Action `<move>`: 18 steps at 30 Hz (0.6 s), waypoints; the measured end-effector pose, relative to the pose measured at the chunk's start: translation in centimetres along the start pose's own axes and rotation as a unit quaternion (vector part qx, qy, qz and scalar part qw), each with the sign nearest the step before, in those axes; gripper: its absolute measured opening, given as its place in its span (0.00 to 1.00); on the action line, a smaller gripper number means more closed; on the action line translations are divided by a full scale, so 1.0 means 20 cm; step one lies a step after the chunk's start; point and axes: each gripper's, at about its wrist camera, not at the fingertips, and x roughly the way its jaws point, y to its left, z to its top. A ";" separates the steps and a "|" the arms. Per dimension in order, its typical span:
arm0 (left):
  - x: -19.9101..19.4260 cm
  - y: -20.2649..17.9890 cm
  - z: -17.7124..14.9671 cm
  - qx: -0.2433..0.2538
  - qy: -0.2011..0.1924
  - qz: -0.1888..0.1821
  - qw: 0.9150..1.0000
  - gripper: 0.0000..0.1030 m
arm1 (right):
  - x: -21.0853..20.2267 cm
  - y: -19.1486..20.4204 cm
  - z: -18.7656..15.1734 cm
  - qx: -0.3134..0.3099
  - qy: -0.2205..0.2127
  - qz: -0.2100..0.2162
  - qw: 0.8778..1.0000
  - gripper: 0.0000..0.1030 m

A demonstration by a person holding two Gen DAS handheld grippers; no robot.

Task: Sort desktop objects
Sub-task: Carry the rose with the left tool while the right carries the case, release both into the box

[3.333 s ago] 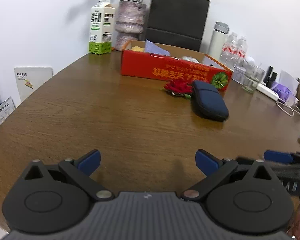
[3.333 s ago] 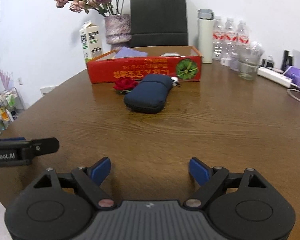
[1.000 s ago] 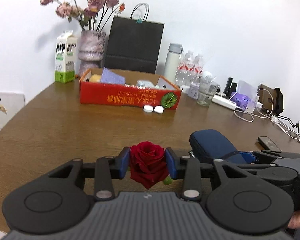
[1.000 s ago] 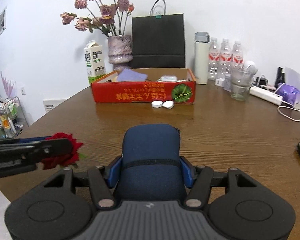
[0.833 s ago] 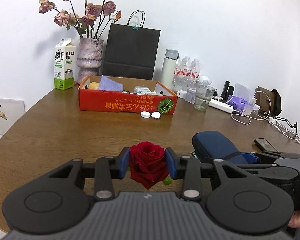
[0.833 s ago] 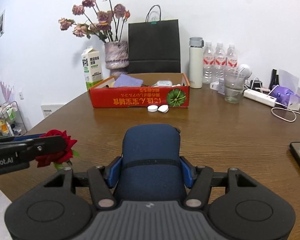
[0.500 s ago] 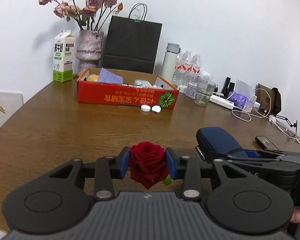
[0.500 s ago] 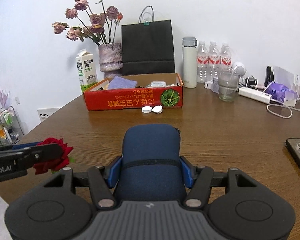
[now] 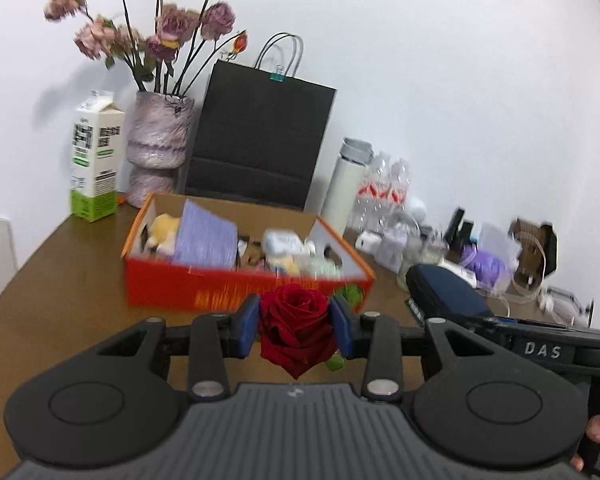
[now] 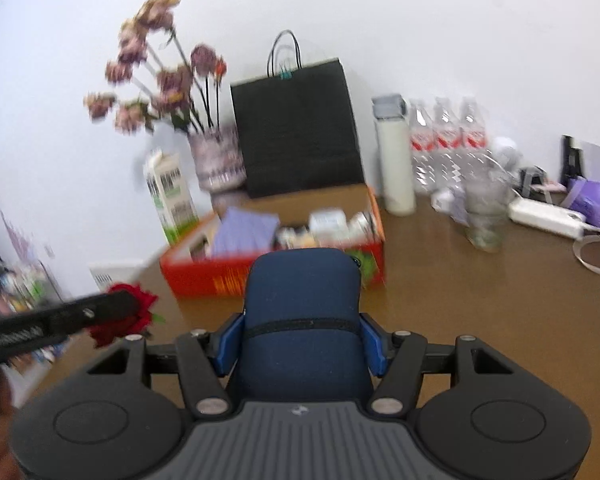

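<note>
The red rose (image 9: 296, 328) sits clamped between the left gripper (image 9: 296, 326) pads; the right gripper (image 10: 300, 338), lettered "DAS", squeezes the navy pouch (image 10: 302, 304). Both hang above the worktop (image 10: 500, 300), just short of the red box (image 9: 228, 284), whose print is blurred.

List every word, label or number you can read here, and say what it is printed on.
"DAS": white letters on the right gripper, seen side-on from the left wrist.
Red box front print: too blurred.
Milk carton label: too blurred.
Left gripper side lettering: too blurred.
</note>
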 end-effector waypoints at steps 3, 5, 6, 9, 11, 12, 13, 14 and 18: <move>0.22 0.07 0.19 -0.011 0.016 -0.007 1.000 0.38 | 0.19 -0.07 0.23 0.017 -0.007 0.002 1.000 0.57; 0.37 0.13 0.30 -0.025 0.031 -0.014 0.999 0.38 | 0.32 -0.11 0.37 0.045 0.004 0.014 0.999 0.57; 0.44 0.16 0.35 -0.032 0.040 -0.018 0.999 0.38 | 0.39 -0.14 0.44 0.060 0.009 0.019 0.998 0.57; 0.66 0.23 0.48 -0.043 0.061 -0.006 0.997 0.38 | 0.59 -0.15 0.60 0.065 0.025 0.018 0.997 0.57; 0.81 0.25 0.52 -0.043 0.077 0.002 0.996 0.38 | 0.76 -0.15 0.68 0.066 0.045 0.013 0.997 0.57; 0.91 0.26 0.54 -0.042 0.091 0.008 0.995 0.38 | 0.85 -0.16 0.70 0.070 0.058 0.009 0.996 0.57; 0.98 0.28 0.54 -0.044 0.100 0.017 0.994 0.38 | 0.94 -0.17 0.72 0.075 0.072 0.004 0.995 0.57; 1.07 0.29 0.54 -0.040 0.110 0.030 0.993 0.38 | 1.03 -0.18 0.73 0.079 0.086 -0.001 0.993 0.57; 1.37 0.32 0.47 -0.028 0.148 0.069 0.986 0.38 | 1.37 -0.22 0.71 0.080 0.140 -0.039 0.986 0.57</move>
